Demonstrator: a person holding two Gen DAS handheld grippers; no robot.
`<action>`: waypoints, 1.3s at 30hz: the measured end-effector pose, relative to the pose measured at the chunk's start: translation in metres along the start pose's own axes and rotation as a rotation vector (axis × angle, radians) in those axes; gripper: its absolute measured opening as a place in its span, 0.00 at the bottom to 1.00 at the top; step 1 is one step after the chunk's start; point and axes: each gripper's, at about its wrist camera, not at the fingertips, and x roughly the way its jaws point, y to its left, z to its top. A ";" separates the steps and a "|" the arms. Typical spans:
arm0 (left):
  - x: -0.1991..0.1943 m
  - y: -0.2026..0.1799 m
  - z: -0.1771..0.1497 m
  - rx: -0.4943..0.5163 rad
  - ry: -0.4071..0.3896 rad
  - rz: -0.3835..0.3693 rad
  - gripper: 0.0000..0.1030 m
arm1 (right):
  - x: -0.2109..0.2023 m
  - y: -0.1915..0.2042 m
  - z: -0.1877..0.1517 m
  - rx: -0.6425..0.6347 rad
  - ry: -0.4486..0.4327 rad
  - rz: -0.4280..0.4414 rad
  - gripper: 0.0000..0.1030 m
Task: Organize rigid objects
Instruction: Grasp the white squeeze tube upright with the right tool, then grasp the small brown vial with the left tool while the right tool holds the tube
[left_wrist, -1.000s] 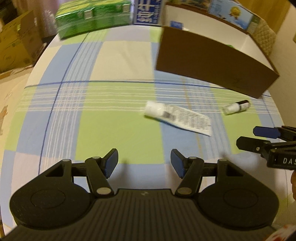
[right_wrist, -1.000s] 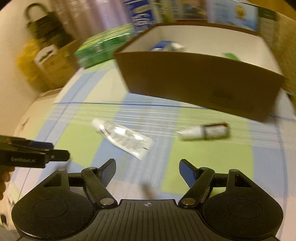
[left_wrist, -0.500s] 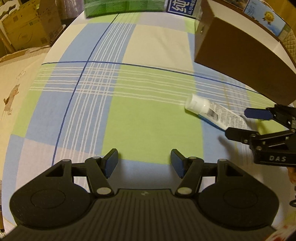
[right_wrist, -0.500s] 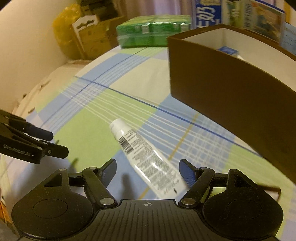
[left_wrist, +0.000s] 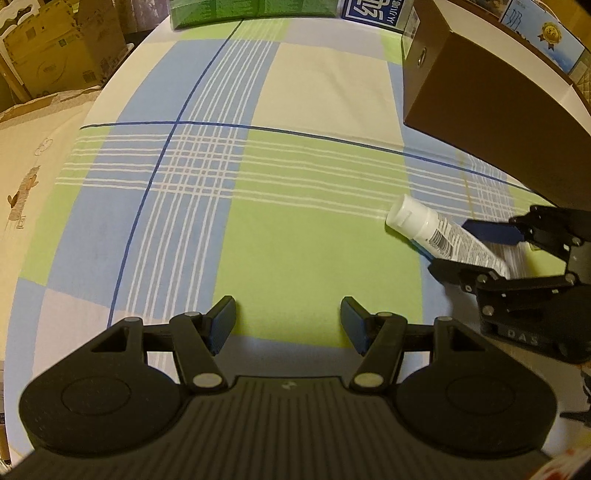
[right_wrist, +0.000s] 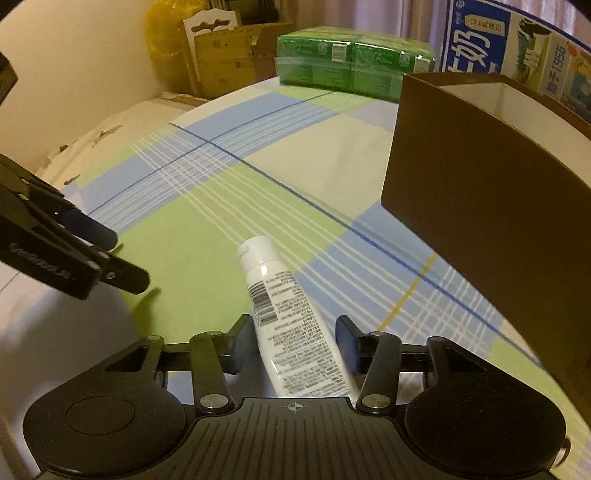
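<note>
Two fingers closing astride tube (right_wrist: 291, 325) | right gripper (right_wrist: 293, 345) tilted down

Left gripper (left_wrist: 288, 320), jaws apart and empty, above the checked tablecloth (left_wrist: 314, 103). Toward the table's right edge, the right gripper (left_wrist: 480, 251) is closing around a white tube (left_wrist: 439, 236); a brown box (left_wrist: 498, 110) stands behind.

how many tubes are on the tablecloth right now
1. The white tube lies on the checked tablecloth near the brown box, between the closing jaws of the right tool. Others may be hidden behind the box or tools.
</note>
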 end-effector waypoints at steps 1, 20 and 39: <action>0.000 -0.001 0.000 0.002 0.001 -0.001 0.57 | -0.002 0.002 -0.002 0.006 0.003 -0.003 0.42; 0.000 -0.007 -0.002 0.019 -0.017 0.016 0.57 | -0.004 0.031 -0.002 0.070 -0.001 -0.078 0.39; -0.003 -0.062 -0.016 0.162 -0.020 -0.054 0.57 | -0.066 0.007 -0.068 0.260 0.036 -0.198 0.35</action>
